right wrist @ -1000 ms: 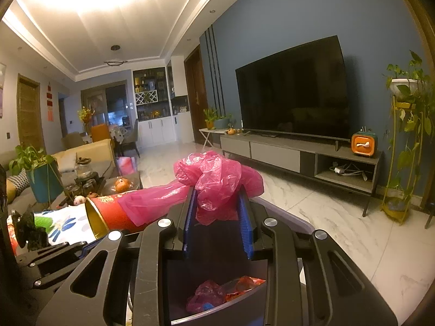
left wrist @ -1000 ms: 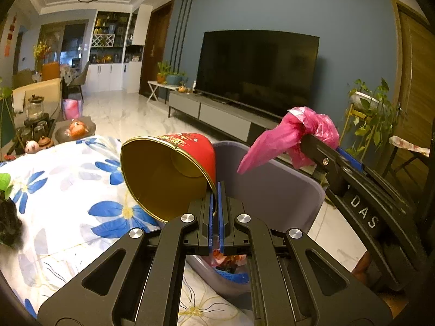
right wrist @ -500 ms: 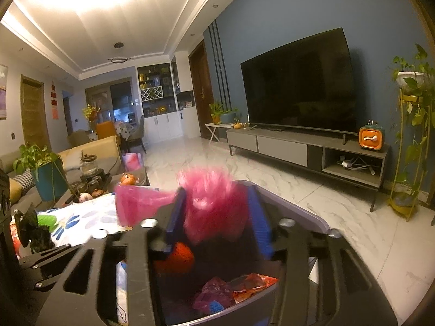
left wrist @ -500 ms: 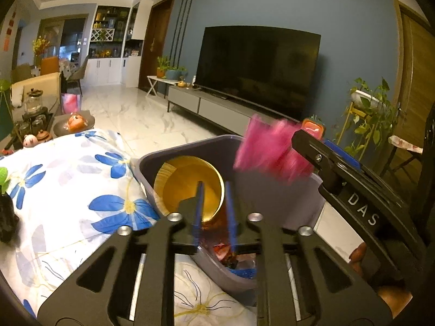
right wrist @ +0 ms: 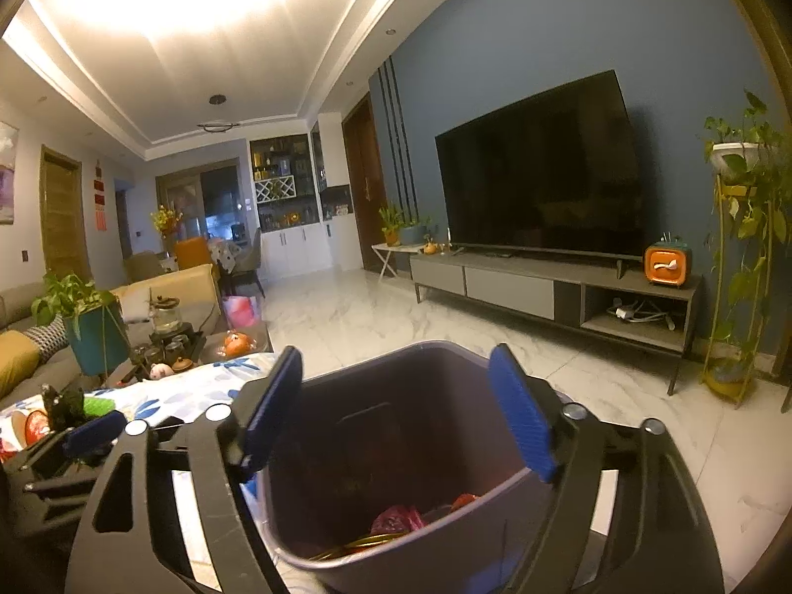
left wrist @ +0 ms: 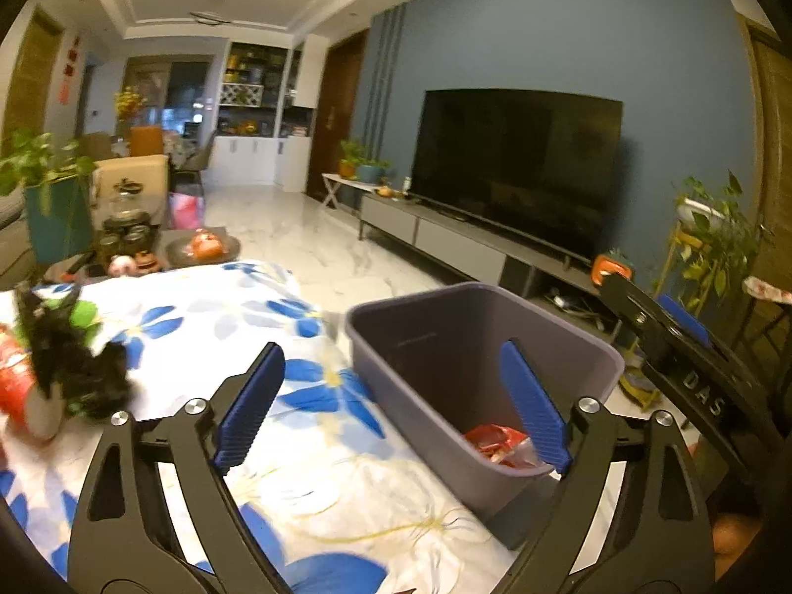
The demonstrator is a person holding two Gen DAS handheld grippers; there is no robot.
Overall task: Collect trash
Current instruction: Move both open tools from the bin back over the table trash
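Note:
A grey plastic bin [left wrist: 584,346] stands at the edge of the flower-print tablecloth [left wrist: 208,326]; it also shows in the right wrist view [right wrist: 346,534]. Red and pink wrappers [left wrist: 495,443] lie inside it, with pink trash [right wrist: 398,519] and a gold cup rim [right wrist: 366,542] seen at the bottom. My left gripper [left wrist: 393,401] is open and empty, above the cloth by the bin's left wall. My right gripper [right wrist: 396,413] is open and empty, over the bin's mouth. A red cup [left wrist: 17,386] lies at the far left behind a dark plant ornament [left wrist: 69,361].
A low tea table [left wrist: 148,257] with jars and a plate of fruit stands beyond the cloth. A TV [right wrist: 539,173] on a long console [right wrist: 554,287] lines the blue wall. A plant stand [right wrist: 737,267] is at the right. Marble floor lies between.
Both grippers opened: the left let go of the red-and-gold cup and the right let go of the pink bag, and both dropped into the bin. The left gripper then swung left, over the cloth.

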